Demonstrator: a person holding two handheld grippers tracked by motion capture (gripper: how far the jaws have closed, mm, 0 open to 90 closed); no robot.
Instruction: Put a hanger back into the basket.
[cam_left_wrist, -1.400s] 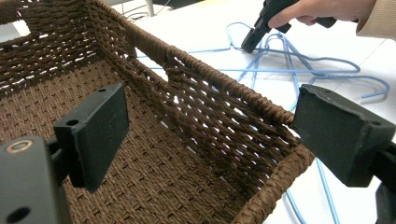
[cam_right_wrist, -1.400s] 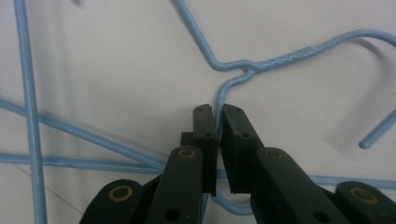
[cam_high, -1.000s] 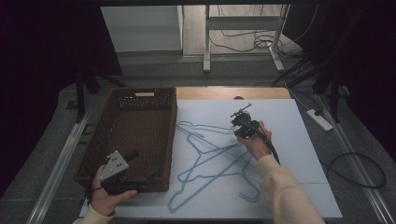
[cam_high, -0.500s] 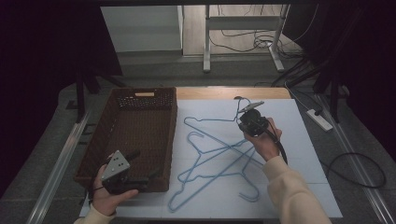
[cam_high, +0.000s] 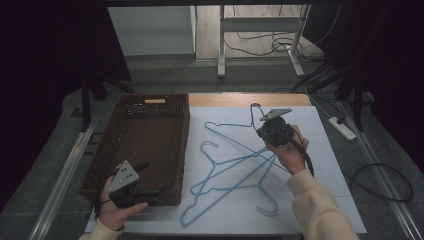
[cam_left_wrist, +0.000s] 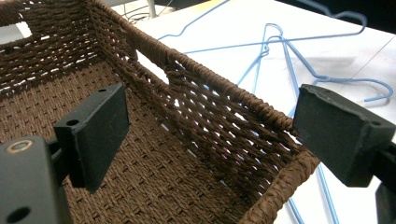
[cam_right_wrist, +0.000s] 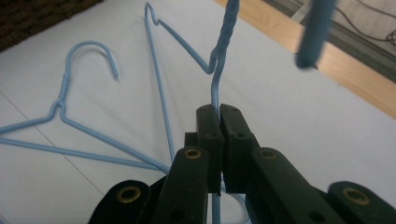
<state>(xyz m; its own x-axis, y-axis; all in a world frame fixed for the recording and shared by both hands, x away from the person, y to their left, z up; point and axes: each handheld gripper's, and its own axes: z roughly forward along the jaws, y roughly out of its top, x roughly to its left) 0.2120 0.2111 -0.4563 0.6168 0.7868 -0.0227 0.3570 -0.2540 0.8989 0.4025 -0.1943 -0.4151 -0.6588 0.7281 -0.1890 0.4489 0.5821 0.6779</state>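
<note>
Where jaws pinch, the hanger wire (cam_right_wrist: 215, 93) disappears behind right gripper (cam_right_wrist: 219, 111)

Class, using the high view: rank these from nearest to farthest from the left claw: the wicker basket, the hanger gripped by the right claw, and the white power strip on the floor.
1. Wicker basket: the left claw sits at its near corner.
2. Gripped hanger: across the white sheet, held in the right claw.
3. White power strip: on the floor beyond the table's right edge.
</note>
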